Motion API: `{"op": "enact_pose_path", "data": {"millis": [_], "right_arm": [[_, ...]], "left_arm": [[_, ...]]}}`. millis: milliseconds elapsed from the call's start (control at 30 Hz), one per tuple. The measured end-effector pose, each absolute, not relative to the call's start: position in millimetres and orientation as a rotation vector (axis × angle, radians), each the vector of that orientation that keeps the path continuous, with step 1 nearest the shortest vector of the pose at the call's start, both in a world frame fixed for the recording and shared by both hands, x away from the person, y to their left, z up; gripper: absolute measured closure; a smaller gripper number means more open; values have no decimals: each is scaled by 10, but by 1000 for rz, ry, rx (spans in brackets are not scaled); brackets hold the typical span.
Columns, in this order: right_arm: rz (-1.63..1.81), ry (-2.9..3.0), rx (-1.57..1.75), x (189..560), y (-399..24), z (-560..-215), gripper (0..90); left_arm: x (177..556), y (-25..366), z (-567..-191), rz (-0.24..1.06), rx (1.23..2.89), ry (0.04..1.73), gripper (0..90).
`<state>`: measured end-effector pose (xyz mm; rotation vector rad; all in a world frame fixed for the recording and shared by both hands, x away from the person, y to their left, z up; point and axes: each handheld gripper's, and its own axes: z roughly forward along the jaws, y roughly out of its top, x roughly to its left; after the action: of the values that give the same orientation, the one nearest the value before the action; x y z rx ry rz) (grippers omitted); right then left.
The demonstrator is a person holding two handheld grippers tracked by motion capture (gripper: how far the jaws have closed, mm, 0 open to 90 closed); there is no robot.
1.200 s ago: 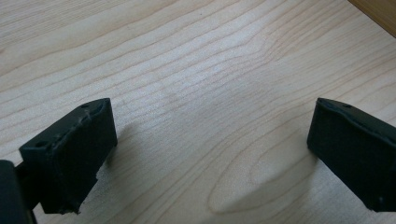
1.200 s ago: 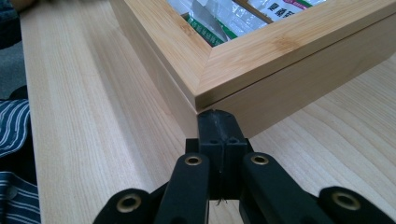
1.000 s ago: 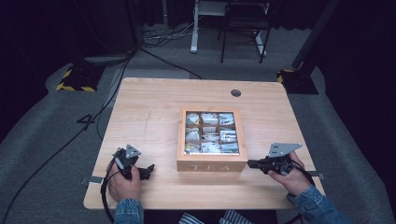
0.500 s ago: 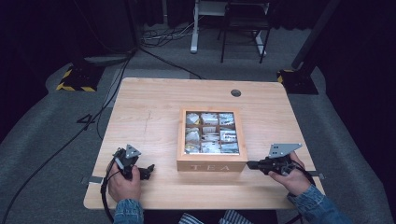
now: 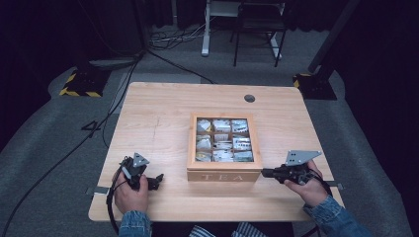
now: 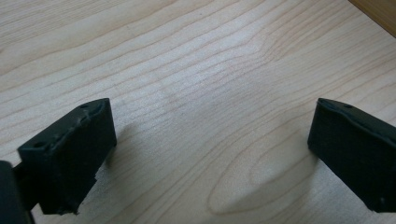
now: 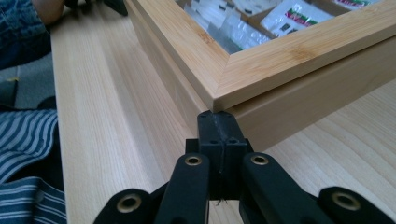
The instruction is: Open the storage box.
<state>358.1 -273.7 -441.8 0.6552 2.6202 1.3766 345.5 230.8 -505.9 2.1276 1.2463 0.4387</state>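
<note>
A wooden tea box (image 5: pixel 225 148) with a glass-window lid stands mid-table, lid down, tea bags visible through it; "TEA" is on its front. My right gripper (image 5: pixel 267 173) lies low on the table at the box's front right corner, jaws shut with nothing between them; in the right gripper view its tips (image 7: pixel 222 125) sit just under the lid's corner (image 7: pixel 219 100). My left gripper (image 5: pixel 159 178) rests on the table left of the box, apart from it, jaws open wide over bare wood (image 6: pixel 210 140).
The wooden table (image 5: pixel 158 118) has a round cable hole (image 5: pixel 249 98) at the back right. A striped shirt (image 7: pixel 23 154) and a denim sleeve (image 7: pixel 18 23) show at the table's near edge. Chair and desk legs stand beyond the table.
</note>
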Motion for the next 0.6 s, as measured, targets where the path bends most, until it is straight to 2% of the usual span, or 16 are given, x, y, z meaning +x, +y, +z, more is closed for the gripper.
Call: {"op": "enact_pose_path", "data": {"millis": [600], "right_arm": [[1551, 2481, 671, 3685, -2733, -4106, 900]], "left_arm": [[3489, 2300, -5059, 433, 2145, 1210, 1]]}}
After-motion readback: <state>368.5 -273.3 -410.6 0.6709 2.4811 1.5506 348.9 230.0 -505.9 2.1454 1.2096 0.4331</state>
